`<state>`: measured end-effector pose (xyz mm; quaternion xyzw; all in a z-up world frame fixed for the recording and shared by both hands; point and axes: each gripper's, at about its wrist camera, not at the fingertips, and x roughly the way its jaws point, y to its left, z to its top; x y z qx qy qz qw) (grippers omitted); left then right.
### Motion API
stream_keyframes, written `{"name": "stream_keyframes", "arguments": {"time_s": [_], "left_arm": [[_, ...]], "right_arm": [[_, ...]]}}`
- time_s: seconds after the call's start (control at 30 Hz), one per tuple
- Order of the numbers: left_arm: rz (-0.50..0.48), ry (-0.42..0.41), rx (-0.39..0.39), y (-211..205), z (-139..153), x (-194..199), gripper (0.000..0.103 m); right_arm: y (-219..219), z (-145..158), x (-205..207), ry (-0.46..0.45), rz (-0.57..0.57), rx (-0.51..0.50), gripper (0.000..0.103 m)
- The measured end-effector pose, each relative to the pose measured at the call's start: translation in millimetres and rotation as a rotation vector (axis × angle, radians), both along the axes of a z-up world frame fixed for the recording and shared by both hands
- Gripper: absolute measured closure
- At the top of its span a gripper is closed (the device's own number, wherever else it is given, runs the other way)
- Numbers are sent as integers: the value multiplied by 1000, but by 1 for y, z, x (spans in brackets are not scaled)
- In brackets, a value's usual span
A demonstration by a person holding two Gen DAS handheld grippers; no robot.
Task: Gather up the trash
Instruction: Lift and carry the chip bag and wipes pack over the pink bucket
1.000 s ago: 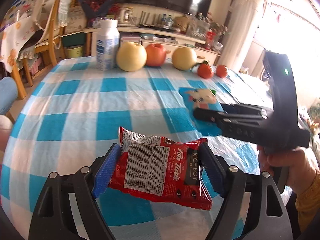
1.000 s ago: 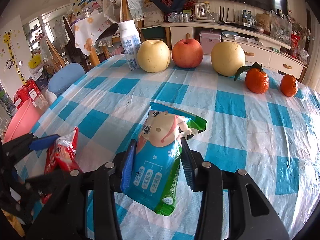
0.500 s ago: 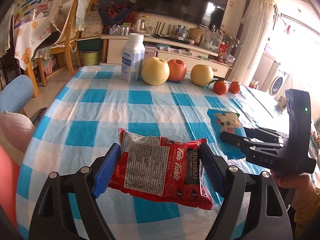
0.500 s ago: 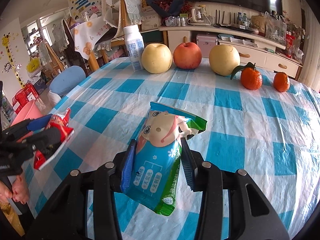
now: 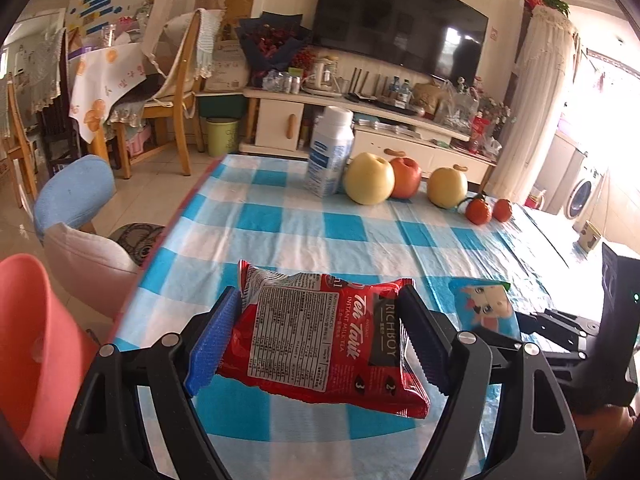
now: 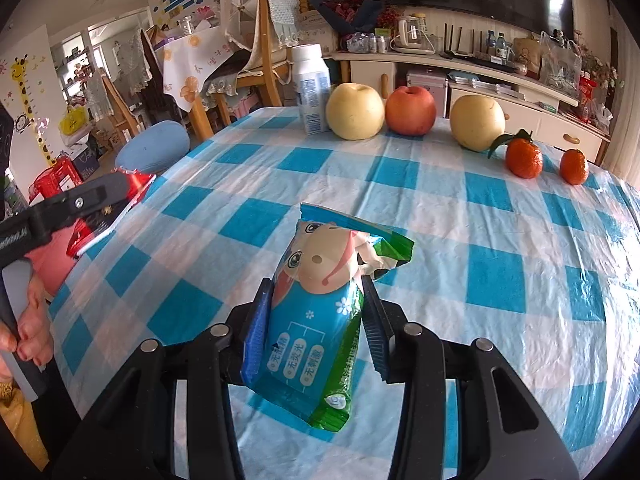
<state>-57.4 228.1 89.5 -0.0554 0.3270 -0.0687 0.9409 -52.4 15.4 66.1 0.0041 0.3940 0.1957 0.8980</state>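
Counter (image 5: 280, 220) w/ blue-and-white check cloth. L to R along its far edge: white bottle (image 5: 330, 152), yellow pear (image 5: 368, 178), red apple (image 5: 406, 176), 2nd yellow pear (image 5: 447, 186), two tangerines (image 5: 479, 211). Off the counter's left side: pink plastic chair (image 5: 36, 352), blue stool (image 5: 74, 196), wooden chairs behind. TV (image 5: 400, 36) on the wall above a low white cabinet (image 5: 360, 120).

Red packet (image 5: 324, 338): glossy instant milk tea sachet, white nutrition panel facing up, black band at the right end, crinkled top edge. Held off the counter near its left edge in the left gripper (image 5: 320, 340); jaws fairly wide, blue pads pressed on both ends of the packet.

Blue packet (image 6: 316, 320): cartoon cow face on top, green trim, torn top flap. Held above mid-counter in the right gripper (image 6: 316, 328); jaws about half closed, squeezing its sides.

Both grippers tilt down toward the cloth. In right wrist view a hand (image 6: 30, 320) wraps the left gripper's handle at far left.
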Motion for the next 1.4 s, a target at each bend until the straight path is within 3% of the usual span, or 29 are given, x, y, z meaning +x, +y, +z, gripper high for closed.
{"name": "stream_keyframes", "arguments": {"time_s": [0.87,1.4], "left_arm": [[186,-73,-35,88,30,-20,25],[380,-97,10,160,41,-41,25]], "right_arm": [[104,18,-28,4,115,18,58],[204,48,-34,-39,296,24,58]]}}
